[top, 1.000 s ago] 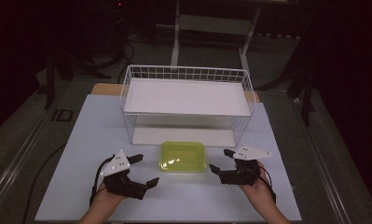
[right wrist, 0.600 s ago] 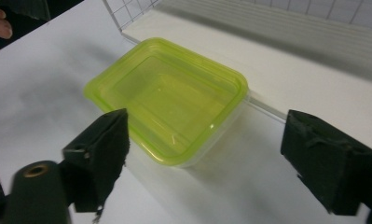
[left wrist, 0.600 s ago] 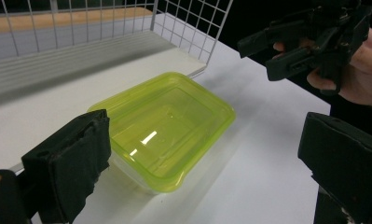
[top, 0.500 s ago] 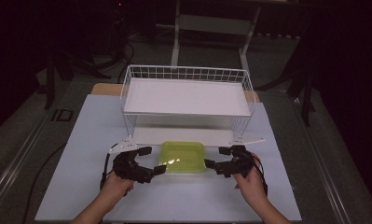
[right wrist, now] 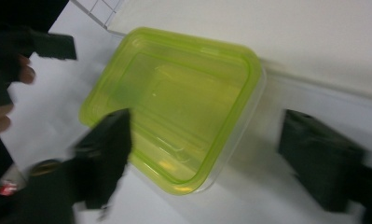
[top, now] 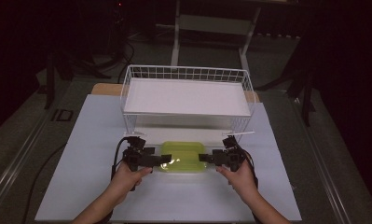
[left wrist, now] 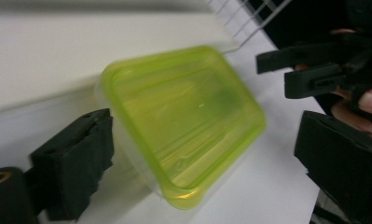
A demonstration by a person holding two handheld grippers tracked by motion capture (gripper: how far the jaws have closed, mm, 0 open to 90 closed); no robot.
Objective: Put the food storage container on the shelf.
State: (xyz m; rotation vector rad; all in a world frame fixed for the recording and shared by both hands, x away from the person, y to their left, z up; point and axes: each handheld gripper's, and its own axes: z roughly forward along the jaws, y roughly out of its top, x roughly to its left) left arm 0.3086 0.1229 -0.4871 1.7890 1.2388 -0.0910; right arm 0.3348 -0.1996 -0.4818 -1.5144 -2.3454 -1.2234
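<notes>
A clear box with a yellow-green lid lies on the white table sheet, just in front of a wire basket. My left gripper is at the box's left end and my right gripper at its right end, both pointing inward. In the left gripper view the box lies between the jaws of the left gripper, one pad close to its side and the other well off. In the right gripper view one jaw of the right gripper overlaps the lid and the other stands apart. Both pairs of jaws have just been closing.
A white wire basket with a white floor stands right behind the box. The table sheet ends at a wooden edge behind the basket, with dark floor, cables and stand legs around it. Each gripper's cable trails back beside the hand.
Both hands have moved forward and inward from near the table's front, and the grippers have turned in toward the two ends of the green-lidded box, which has stayed in place.
</notes>
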